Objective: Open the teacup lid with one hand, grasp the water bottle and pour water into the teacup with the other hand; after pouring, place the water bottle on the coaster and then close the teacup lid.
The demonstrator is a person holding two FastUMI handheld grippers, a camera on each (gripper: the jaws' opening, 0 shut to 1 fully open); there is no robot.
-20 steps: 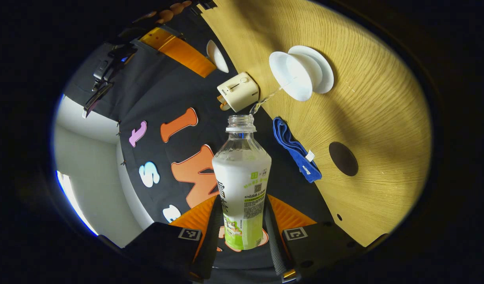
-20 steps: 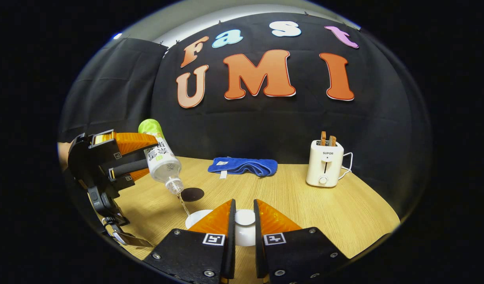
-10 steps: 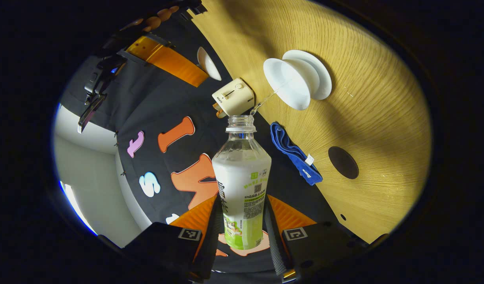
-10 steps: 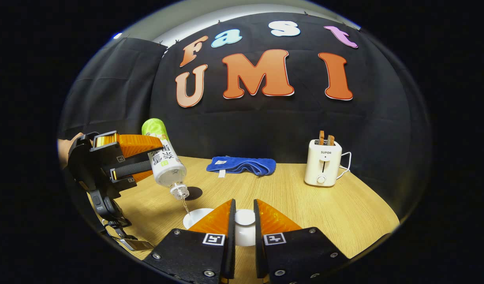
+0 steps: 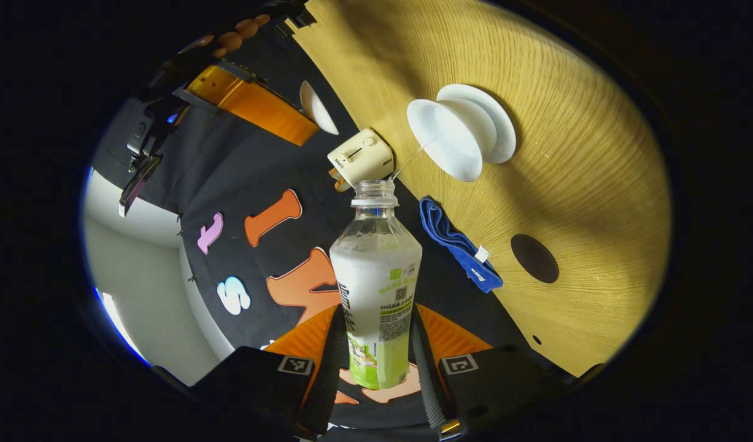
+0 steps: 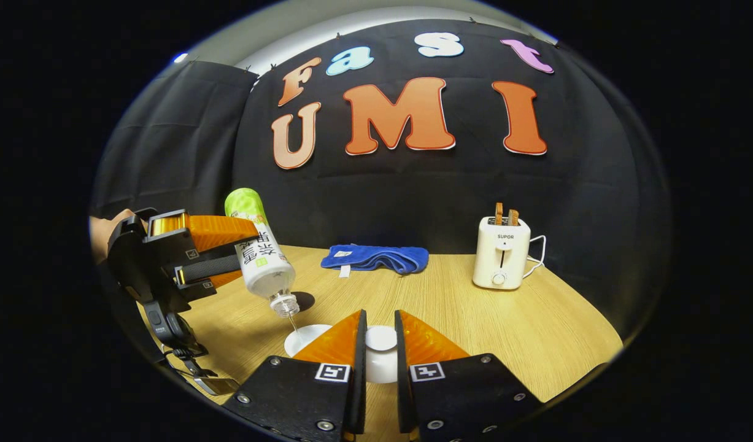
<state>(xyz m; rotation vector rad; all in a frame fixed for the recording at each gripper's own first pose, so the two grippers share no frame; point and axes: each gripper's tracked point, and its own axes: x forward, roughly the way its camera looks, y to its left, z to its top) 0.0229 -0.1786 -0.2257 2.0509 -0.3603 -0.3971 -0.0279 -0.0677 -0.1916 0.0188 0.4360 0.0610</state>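
Observation:
My left gripper (image 5: 376, 319) is shut on a clear water bottle (image 5: 376, 270) with a green and white label, its cap off. A thin thread of water runs from its mouth into the white teacup (image 5: 453, 132) on its saucer (image 5: 505, 120). In the right gripper view the bottle (image 6: 262, 261) is tilted mouth-down over the cup (image 6: 304, 336), held by the left gripper (image 6: 229, 248). My right gripper (image 6: 379, 325) is shut on the white lid (image 6: 381, 339), held up beside the cup. The dark round coaster (image 5: 534, 258) lies bare on the table.
A folded blue cloth (image 6: 376, 258) lies at the back of the wooden table (image 6: 474, 319). A cream toaster (image 6: 502, 255) with toast in it stands at the back right. A hand (image 6: 106, 230) holds the left gripper at the left edge.
The bottle's mouth has moved lower and closer to the cup. The stream of water has thinned. The right gripper still holds the lid in the same place.

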